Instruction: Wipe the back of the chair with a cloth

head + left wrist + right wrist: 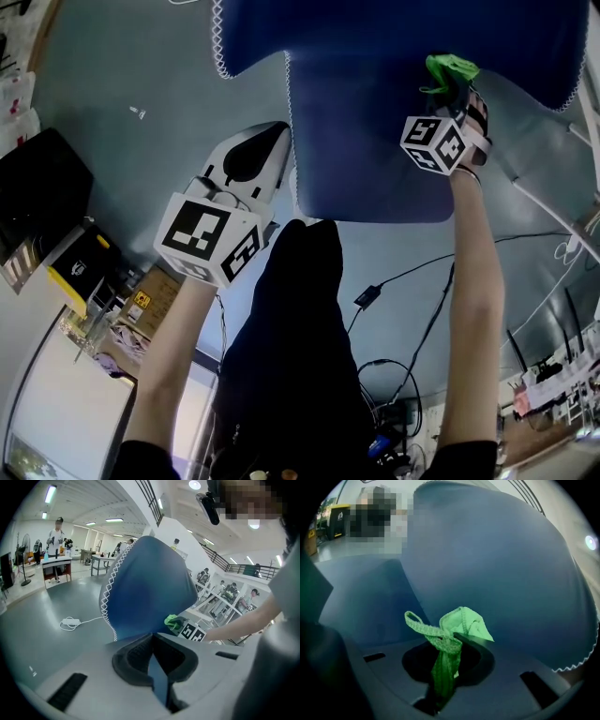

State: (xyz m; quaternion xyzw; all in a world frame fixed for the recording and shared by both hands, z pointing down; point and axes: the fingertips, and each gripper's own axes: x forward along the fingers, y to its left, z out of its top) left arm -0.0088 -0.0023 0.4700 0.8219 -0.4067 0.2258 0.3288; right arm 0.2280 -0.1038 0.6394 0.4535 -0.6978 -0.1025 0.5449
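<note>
Two-handed, leaning over a grey floor (141, 66). Passing, at the far left of the head view, a black case (42, 187) and a yellow box (86, 262) sitting near each other. Holding the left gripper (279, 136) out with its nose meeting the left edge of the narrow lower part of the blue chair back (375, 141). Pinching there with jaws drawn nearly together in the left gripper view, leaving only a thin blue strip of that edge between them. Tracing white zigzag stitching (219, 47) along the border of the wider part, above the left gripper in the head view. Showing, in the left gripper view, a white power strip (70, 622) on the floor to the left of the chair, and a person (56, 531) standing far off behind a desk (56, 564). Coming next, further right on the blue surface, to the green cloth (448, 67), bunched and lying against the chair back near its right side. Clamping that cloth in the right gripper (454, 89), jaws closed on its middle, with a folded corner and a loop of hem sticking out past the tips in the right gripper view. Ending, beside the right forearm (473, 309), at a black cable (422, 277) running over the floor to a small adapter (367, 296).
</note>
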